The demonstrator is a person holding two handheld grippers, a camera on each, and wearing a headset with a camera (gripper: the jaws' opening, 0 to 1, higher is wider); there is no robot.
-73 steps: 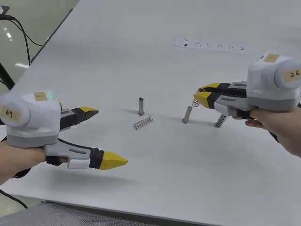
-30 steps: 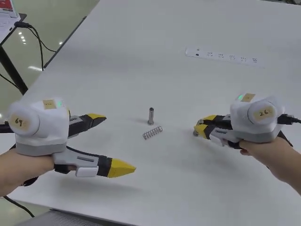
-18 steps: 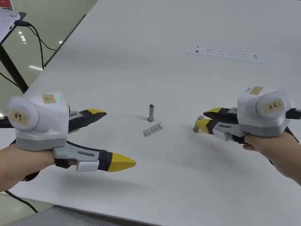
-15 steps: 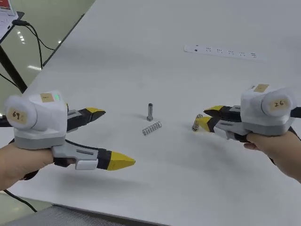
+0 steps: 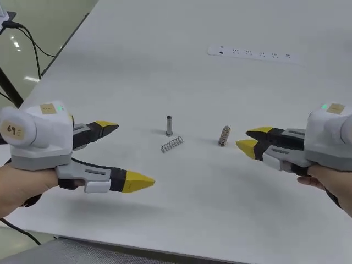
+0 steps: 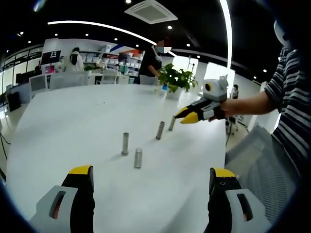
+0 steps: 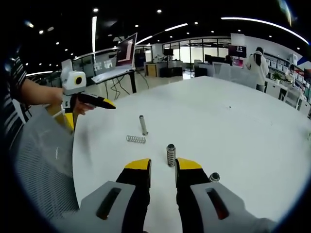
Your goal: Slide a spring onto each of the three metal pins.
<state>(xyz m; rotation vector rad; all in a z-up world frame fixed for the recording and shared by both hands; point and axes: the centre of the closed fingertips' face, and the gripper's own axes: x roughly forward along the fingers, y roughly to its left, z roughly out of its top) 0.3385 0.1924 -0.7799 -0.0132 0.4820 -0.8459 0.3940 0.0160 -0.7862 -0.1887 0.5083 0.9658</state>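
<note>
The right gripper (image 5: pixel 252 138) has let go. Its yellow-tipped jaws stand a narrow gap apart with nothing between them. Half a second ago those tips were at the spring on the sprung pin (image 5: pixel 224 135); now they have drawn back, and the pin stands upright just ahead of them, free of both tips, with the coils around its shaft. In the earliest picture this pin was bare and the spring was in the jaws.

In the right gripper view, the top of another pin (image 7: pixel 214 177) shows just beside the right-hand jaw; it is too small to tell more.

The left gripper (image 5: pixel 124 154) is released as before, its jaws spread wide, and it hovers over the worktop (image 5: pixel 165 220) near the front edge, well apart from the pins.

Between the two grippers, in the middle of the worktop and well in from its left edge, the bare pin (image 5: pixel 169 125) stands upright. The loose spring (image 5: pixel 171 144) lies on its side just in front of it; neither has moved. A white power strip (image 5: pixel 256 54) lies toward the far side.
</note>
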